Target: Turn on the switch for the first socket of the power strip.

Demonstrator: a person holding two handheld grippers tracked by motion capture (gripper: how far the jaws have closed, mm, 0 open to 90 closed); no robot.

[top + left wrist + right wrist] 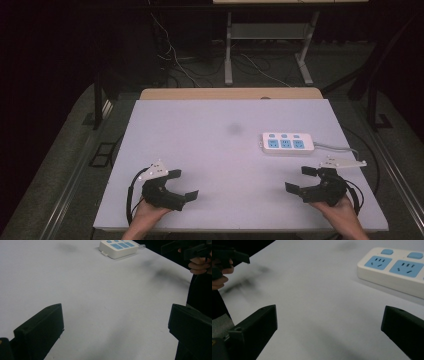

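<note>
Room dark, dim light | grey floor (60, 150) | white table (210, 150) with wooden far edge | metal stand legs (228, 55) behind | loose cables (175, 60) on floor

Power strip (288, 143): white body, light-blue socket faces and buttons (three sockets in a row). Table (210, 160) under it: pale lavender-white top, tan wood edge at the far side. Both grippers, left gripper (183, 184) and right gripper (301, 180), near the strip: black.
</note>
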